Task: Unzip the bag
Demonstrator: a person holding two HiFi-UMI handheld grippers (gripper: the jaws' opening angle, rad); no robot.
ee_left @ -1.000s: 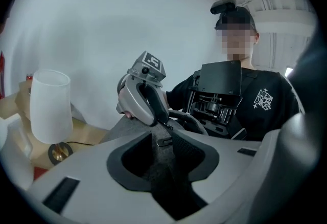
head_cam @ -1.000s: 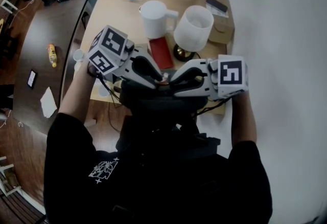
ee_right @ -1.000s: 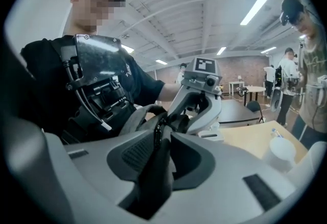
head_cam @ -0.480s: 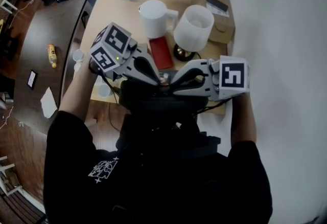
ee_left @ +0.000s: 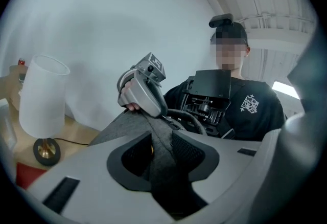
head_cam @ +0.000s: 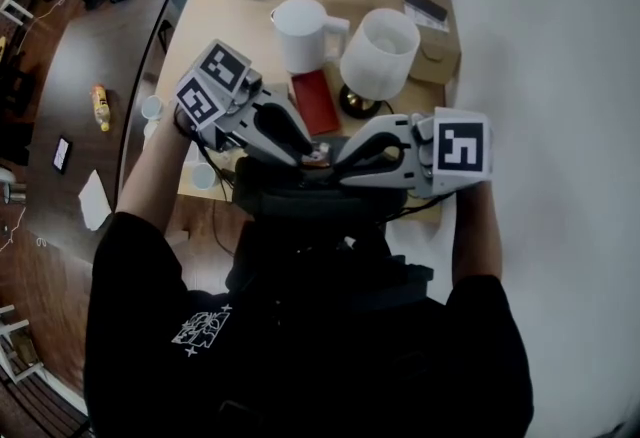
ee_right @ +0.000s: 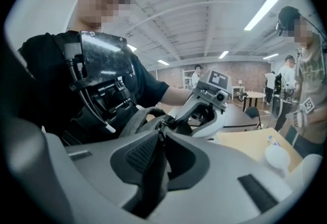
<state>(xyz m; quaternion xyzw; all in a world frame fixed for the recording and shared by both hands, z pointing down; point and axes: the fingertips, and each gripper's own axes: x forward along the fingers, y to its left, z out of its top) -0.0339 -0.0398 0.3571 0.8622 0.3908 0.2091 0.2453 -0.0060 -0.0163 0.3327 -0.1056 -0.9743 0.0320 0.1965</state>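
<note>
On my feed: a black short-sleeved T-shirt (head_cam: 300, 366) with a white star-like emblem (head_cam: 202, 331), a glossy black chest harness (ee_right: 104, 64) trailing white and black cables (ee_right: 99, 114), and a black head-mounted camera (ee_left: 221, 19).

Forward reach obstructed: a jug (head_cam: 300, 34), a lamp (head_cam: 378, 51) and a red book (head_cam: 315, 101) stand close together on the table (head_cam: 215, 21), just beyond the bag (head_cam: 300, 201). A white wall (head_cam: 560, 76) closes off the right side. Bare tabletop lies open left of the jug. The bag fills the space between the table edge and the person (head_cam: 300, 356).
</note>
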